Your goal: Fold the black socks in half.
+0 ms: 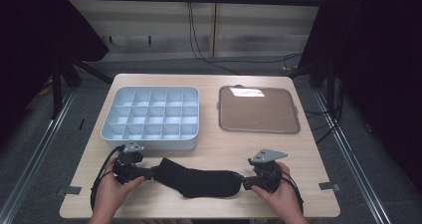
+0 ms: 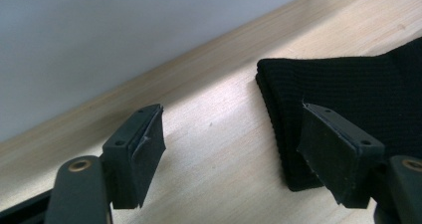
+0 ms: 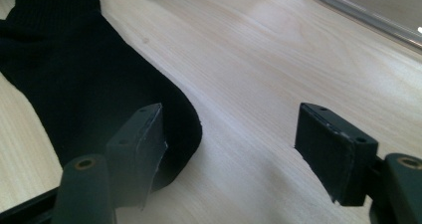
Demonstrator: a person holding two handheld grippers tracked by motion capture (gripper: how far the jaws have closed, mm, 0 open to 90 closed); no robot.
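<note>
The sock lies flat on the desk just before the tray, unfolded and ungrasped. Left gripper and right gripper flank its ends, fingers spread apart; everything remains to do.

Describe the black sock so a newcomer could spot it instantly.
On the wooden table, look at the near edge, in front of the grey compartment tray. The black sock lies flat between the two tongs, the only dark, soft item there.
</note>
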